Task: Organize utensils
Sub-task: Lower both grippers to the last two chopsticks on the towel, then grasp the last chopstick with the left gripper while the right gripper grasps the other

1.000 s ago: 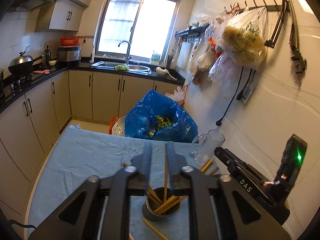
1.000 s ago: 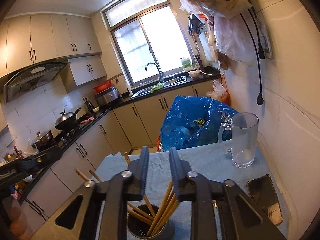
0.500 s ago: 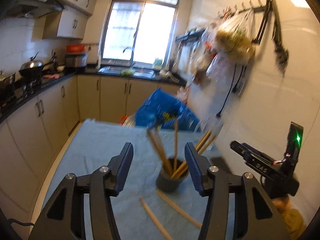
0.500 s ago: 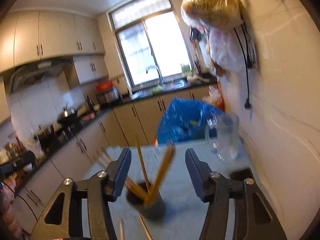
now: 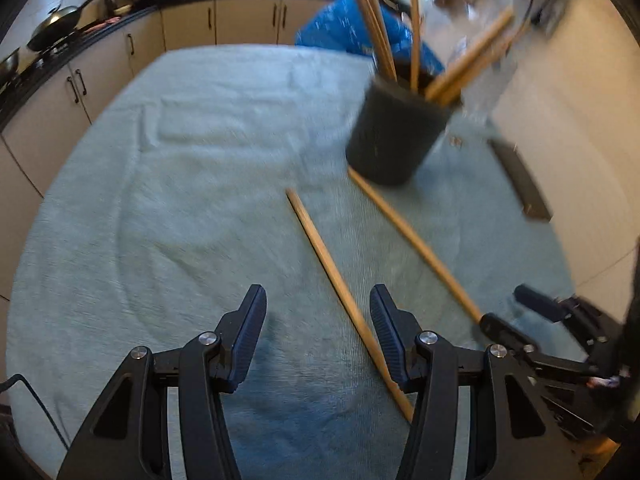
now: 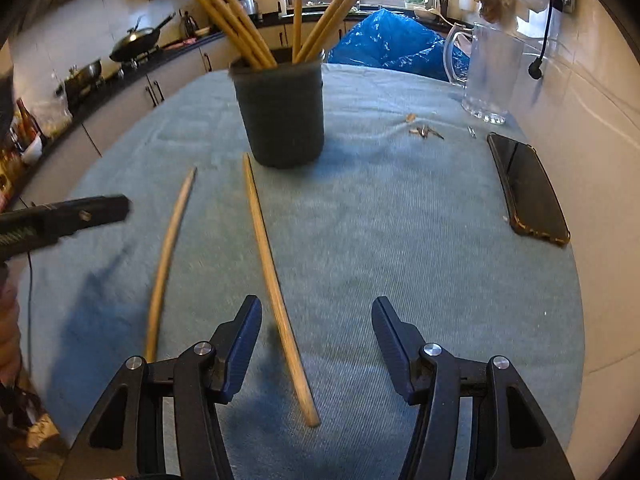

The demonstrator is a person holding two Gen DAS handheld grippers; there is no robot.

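Two loose slim wooden chopsticks [image 6: 276,288] [image 6: 166,256] lying on teal cloth [image 6: 400,240], lower centre, before dark round holder [image 6: 280,112]. Left gripper [image 5: 318,334], right gripper [image 6: 316,340]: jaws spread, empty. Likely light, stiff, roll-prone; best pinched mid-shaft.

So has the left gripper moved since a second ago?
Yes. The left gripper has dropped and tilted down: it was above the dark chopstick cup, and now that cup sits ahead of it and it is over a loose chopstick. Its jaws have opened.
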